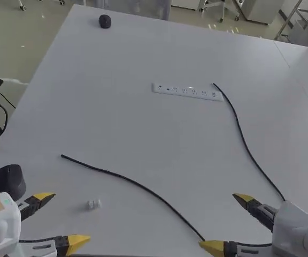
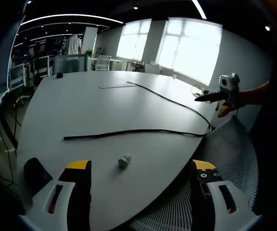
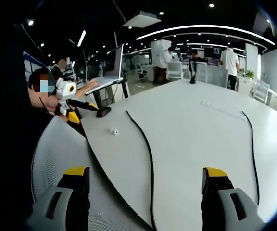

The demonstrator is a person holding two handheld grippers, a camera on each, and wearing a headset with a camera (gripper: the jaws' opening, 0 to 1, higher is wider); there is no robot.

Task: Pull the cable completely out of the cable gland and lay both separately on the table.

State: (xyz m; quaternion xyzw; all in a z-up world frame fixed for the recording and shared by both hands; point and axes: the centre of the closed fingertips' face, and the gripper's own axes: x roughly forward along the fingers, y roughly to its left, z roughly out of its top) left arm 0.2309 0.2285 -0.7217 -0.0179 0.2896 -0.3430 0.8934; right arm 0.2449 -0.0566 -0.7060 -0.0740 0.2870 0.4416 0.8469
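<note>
1. Looks finished: black cable [image 1: 143,186] stretched across the table [image 1: 116,118], small white cable gland [image 1: 93,204] lying apart from it, just ahead of the left gripper [image 1: 67,219].
2. Left gripper and right gripper [image 1: 223,222] spread wide, holding nothing (both hovering at the near edge).
3. Around: power strip [image 1: 187,91], computer mouse [image 1: 10,181]; nothing obstructing.

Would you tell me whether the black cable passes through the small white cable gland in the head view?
No, the cable gland lies by itself on the table, apart from the black cable.
</note>
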